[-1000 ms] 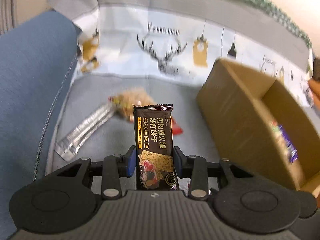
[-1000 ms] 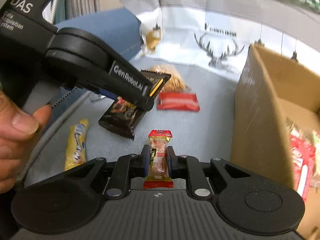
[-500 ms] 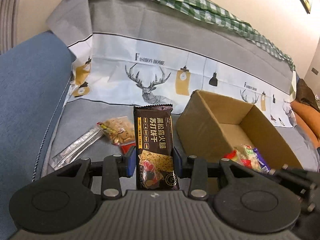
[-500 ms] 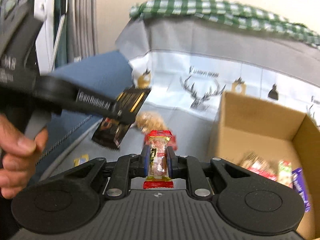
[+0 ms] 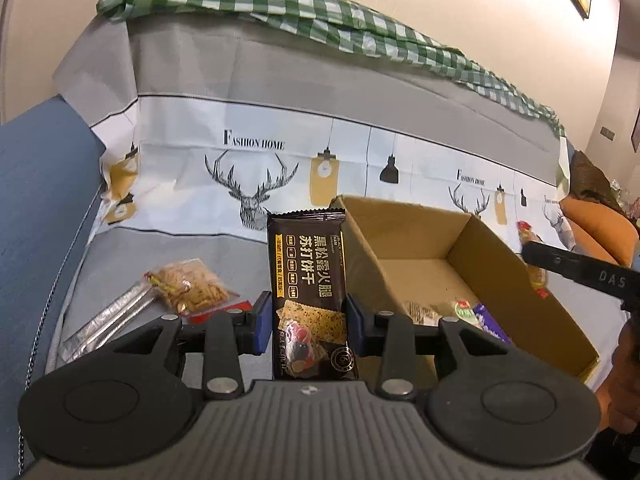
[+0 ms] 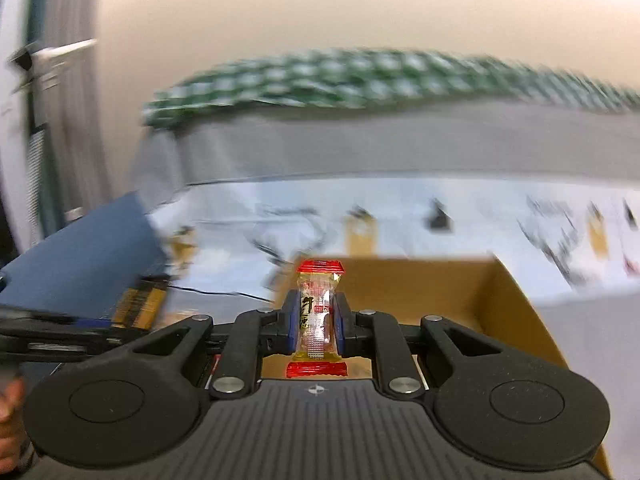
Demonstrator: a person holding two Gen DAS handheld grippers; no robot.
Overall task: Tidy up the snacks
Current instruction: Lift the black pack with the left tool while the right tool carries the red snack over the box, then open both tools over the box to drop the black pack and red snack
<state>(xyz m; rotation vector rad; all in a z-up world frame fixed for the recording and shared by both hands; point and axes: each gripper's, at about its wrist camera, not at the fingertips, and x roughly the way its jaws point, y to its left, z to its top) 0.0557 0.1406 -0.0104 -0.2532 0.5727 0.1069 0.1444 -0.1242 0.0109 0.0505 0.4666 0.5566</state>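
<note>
My left gripper [image 5: 308, 324] is shut on a dark brown cracker packet [image 5: 308, 280] and holds it upright above the sofa seat, just left of an open cardboard box [image 5: 460, 264]. The box holds several snacks [image 5: 472, 312]. My right gripper [image 6: 318, 320] is shut on a small clear candy with red ends [image 6: 318, 312], held above the box [image 6: 500, 304]. The right gripper's arm [image 5: 580, 272] shows at the right edge of the left wrist view. The right wrist view is blurred.
On the grey seat left of the box lie a clear bag of yellow snacks [image 5: 188, 286], a silver stick packet [image 5: 108, 324] and a red packet [image 5: 236, 306]. A blue armrest [image 5: 36, 208] bounds the left. A deer-print backrest [image 5: 256, 184] stands behind.
Both grippers have risen and tilted up with their snacks, so the backrest and wall fill more of the view. The right gripper has swung right, toward the box.
</note>
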